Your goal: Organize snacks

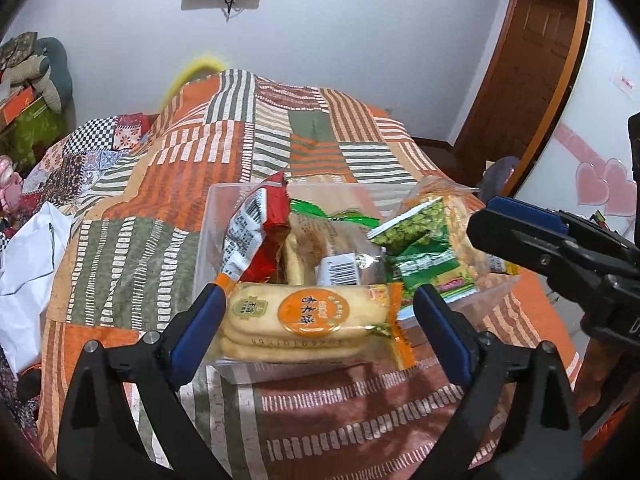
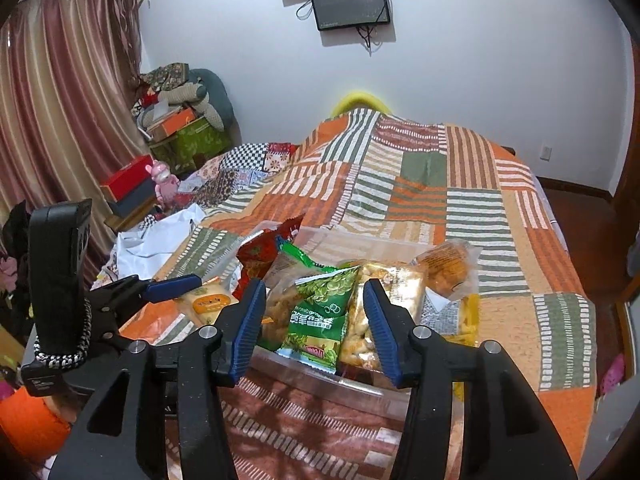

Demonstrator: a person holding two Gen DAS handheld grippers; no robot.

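A clear plastic bin (image 1: 208,248) full of snack packets sits on the patchwork bedspread; it also shows in the right wrist view (image 2: 320,376). My left gripper (image 1: 320,312) is open, its jaws either side of a rice cracker packet (image 1: 308,320) with an orange round label, lying at the bin's near edge. My right gripper (image 2: 316,320) is open around a green pea packet (image 2: 320,312) standing in the bin, which also shows in the left wrist view (image 1: 424,252). A red packet (image 1: 260,232) and a clear fried-snack bag (image 2: 444,268) stand in the bin too.
The orange, green and white bedspread (image 2: 460,208) covers the bed. A white plastic bag (image 1: 28,264) lies at the left. Boxes and soft toys (image 2: 180,120) are piled by the curtain. A wooden door (image 1: 532,60) stands at the right.
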